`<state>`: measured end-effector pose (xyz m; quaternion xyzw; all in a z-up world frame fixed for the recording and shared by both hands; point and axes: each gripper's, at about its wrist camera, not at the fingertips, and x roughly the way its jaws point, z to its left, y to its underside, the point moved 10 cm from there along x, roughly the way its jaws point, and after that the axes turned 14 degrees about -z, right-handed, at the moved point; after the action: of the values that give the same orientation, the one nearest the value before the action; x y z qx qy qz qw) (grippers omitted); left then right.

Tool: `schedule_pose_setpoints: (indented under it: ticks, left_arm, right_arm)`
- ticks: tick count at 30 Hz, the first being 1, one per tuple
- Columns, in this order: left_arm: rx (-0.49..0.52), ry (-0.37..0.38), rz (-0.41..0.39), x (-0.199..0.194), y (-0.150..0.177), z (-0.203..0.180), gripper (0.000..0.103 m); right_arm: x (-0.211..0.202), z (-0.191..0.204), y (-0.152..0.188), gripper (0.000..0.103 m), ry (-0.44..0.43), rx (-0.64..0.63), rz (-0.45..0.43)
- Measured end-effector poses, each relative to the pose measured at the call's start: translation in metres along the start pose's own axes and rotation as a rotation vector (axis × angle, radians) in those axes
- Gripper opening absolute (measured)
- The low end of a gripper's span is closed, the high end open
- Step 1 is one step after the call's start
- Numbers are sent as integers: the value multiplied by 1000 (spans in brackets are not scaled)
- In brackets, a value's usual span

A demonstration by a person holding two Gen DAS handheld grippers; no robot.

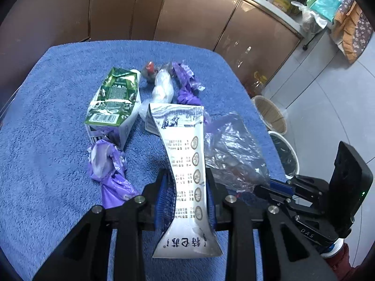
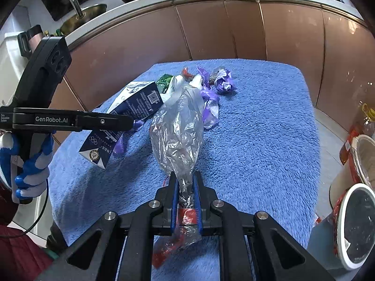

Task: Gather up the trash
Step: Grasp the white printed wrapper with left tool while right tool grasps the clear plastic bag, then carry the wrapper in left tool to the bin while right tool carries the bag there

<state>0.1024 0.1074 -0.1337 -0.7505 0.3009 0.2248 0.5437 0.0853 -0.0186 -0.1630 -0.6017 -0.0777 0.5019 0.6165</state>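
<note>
My left gripper (image 1: pixel 186 176) is shut on a squashed white and blue milk carton (image 1: pixel 185 145), held just above the blue towel-covered table (image 1: pixel 58 93). From the right wrist view the same carton (image 2: pixel 131 110) hangs from the left gripper (image 2: pixel 127 123), which a gloved hand (image 2: pixel 30 161) holds. My right gripper (image 2: pixel 185 178) is shut on a crumpled clear plastic bag (image 2: pixel 178 131) with red bits at its lower end. That bag (image 1: pixel 232 149) lies just right of the carton. A crushed green carton (image 1: pixel 112 103), purple wrappers (image 1: pixel 107 166) and white plastic (image 1: pixel 161 86) lie on the towel.
On the floor to the right of the table stand a wicker basket (image 1: pixel 271 114) and a white-rimmed bin with a black liner (image 1: pixel 286 154), also seen as the bin (image 2: pixel 356 222). Brown cabinet doors (image 2: pixel 211 30) run behind the table. More purple wrappers (image 2: pixel 223 80) lie at the far end.
</note>
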Motion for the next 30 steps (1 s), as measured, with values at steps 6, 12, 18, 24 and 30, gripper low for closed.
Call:
schedule_pose_setpoints:
  ticks: [6, 12, 18, 24, 30]
  left_arm:
    - [-15, 12, -45, -27, -4, 3, 28]
    - [-15, 22, -79, -36, -12, -1, 28]
    - [8, 44, -92, -37, -20, -19, 28]
    - [49, 92, -84, -24, -30, -54, 28]
    - [110, 157, -46, 1, -34, -104, 28]
  right_arm:
    - [-17, 4, -4, 12, 15, 17, -32]
    - [-28, 4, -12, 12, 29, 36, -71]
    - [-43, -7, -16, 12, 58, 57, -112]
    - [-62, -38, -21, 12, 119, 110, -167]
    - [-86, -83, -19, 12, 211, 185, -227]
